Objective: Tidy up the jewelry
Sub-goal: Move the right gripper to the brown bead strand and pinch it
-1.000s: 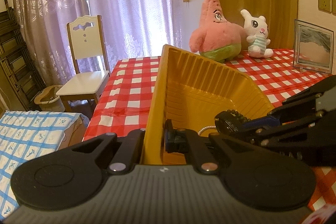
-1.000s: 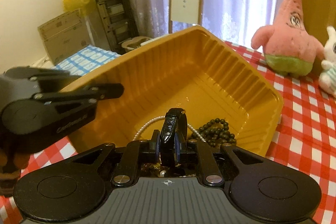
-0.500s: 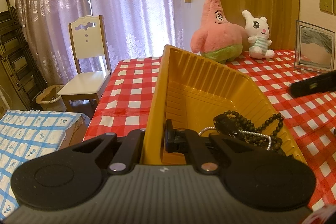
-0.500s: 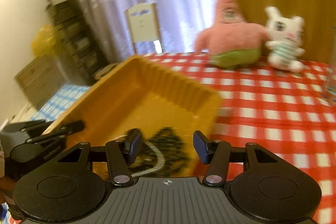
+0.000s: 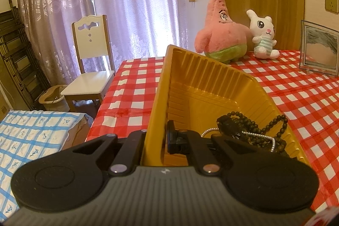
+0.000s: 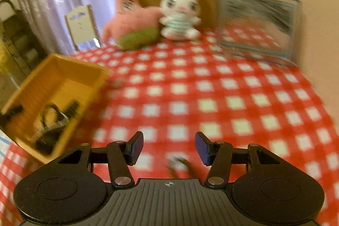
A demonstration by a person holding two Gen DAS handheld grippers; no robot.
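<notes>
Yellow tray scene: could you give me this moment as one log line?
left tongs: shut on yellow tray wall | right tongs: open, empty, over checked tablecloth | bead strands: in tray

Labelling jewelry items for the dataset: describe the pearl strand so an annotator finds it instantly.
Start at the red-and-white checked table, then the yellow ribbed tray whose near wall the left gripper clamps. At the tray's near end, the pearl strand crosses a heap of dark bead strings: the only thin, pale, silvery-white line there.
</notes>
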